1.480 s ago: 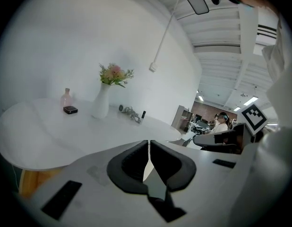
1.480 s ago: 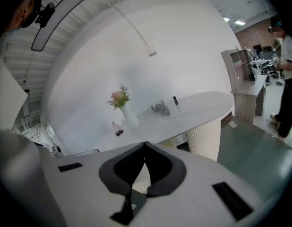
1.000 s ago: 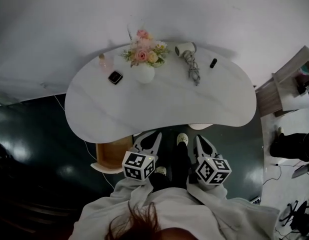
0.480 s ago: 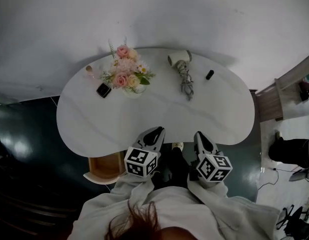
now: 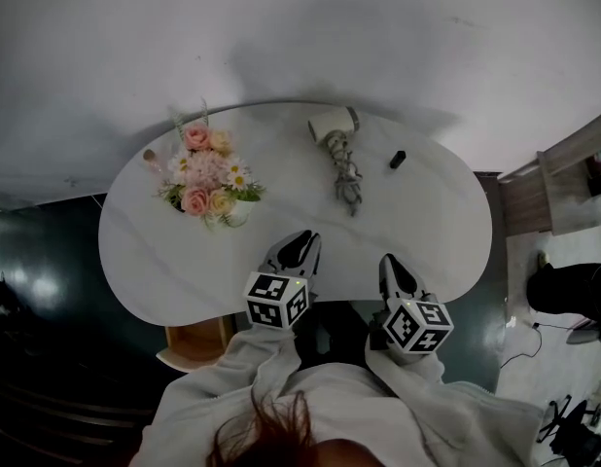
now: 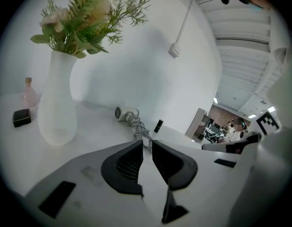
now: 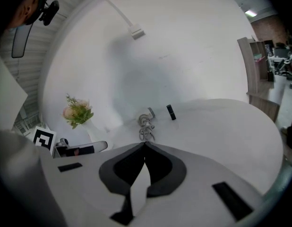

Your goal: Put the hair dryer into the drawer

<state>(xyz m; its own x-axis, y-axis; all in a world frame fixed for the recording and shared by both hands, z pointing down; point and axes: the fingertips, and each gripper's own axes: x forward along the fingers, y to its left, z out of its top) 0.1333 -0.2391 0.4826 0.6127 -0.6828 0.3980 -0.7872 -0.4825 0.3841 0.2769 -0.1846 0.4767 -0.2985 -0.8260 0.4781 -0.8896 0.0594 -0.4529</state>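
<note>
Holding the left gripper (image 5: 302, 236) all but closed, only a thin slit showing between its jaws and nothing gripped. Holding the right gripper (image 5: 388, 261) with its tips meeting, likewise empty. Hovering both over the near edge of the table (image 5: 427, 222), well apart from the hair dryer (image 5: 330, 125), which is lying on its side at the far edge near the wall, its cord (image 5: 346, 175) trailing in a loose tangle toward the person. Probably risking a snag from here: lifting the dryer by its body and leaving the cord dangling, then dragging it into the small black stick (image 5: 399, 160) near it or catching it on the table's edge on the way down. Also risking a knock to the vase of flowers (image 5: 205, 178) by sweeping the left gripper across too wide. Pushing in with closed jaws would likely be shoving the dryer toward the wall instead of taking hold of it. Looking down from the head view, finding a wooden box (image 5: 195, 337) under the table's near left edge, possibly the open drawer, and seeing it in neither gripper view. Looking along the left gripper, finding a pink bottle (image 6: 28, 92) and a small black case (image 6: 21, 117) beside the vase, the case not showing from above.
</note>
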